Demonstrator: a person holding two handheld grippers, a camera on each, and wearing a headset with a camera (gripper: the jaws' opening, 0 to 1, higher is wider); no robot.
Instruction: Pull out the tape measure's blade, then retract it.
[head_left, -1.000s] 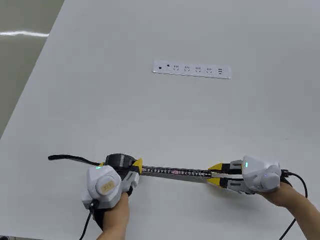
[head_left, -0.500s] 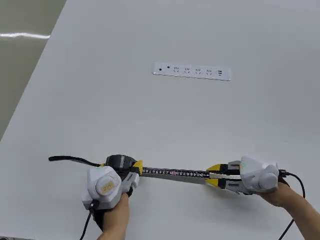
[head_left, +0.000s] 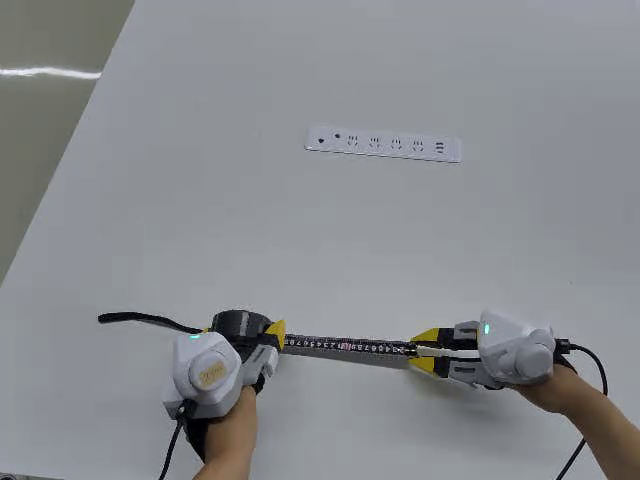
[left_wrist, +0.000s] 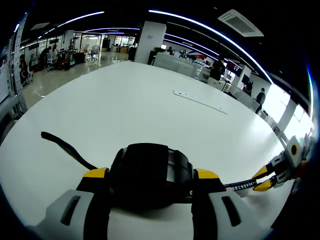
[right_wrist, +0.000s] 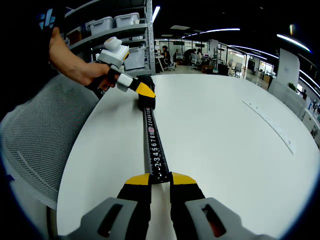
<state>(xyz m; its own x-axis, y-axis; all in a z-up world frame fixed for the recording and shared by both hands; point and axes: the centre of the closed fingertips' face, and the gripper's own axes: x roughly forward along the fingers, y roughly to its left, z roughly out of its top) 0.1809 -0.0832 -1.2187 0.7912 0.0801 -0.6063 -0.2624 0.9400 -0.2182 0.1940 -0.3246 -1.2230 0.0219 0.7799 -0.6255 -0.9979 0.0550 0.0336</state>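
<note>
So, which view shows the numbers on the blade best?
The right gripper view: the blade runs up from its jaws, numbers large. The head view shows its whole pulled-out length, numbers tiny; the left gripper view, a short stretch.

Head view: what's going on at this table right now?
A person works two hand-held grippers at a white table. The left gripper clamps the black tape measure, while the right gripper pinches the tip of its blade, which is drawn out in a straight line between them along the table. A power strip lies farther back, untouched.
</note>
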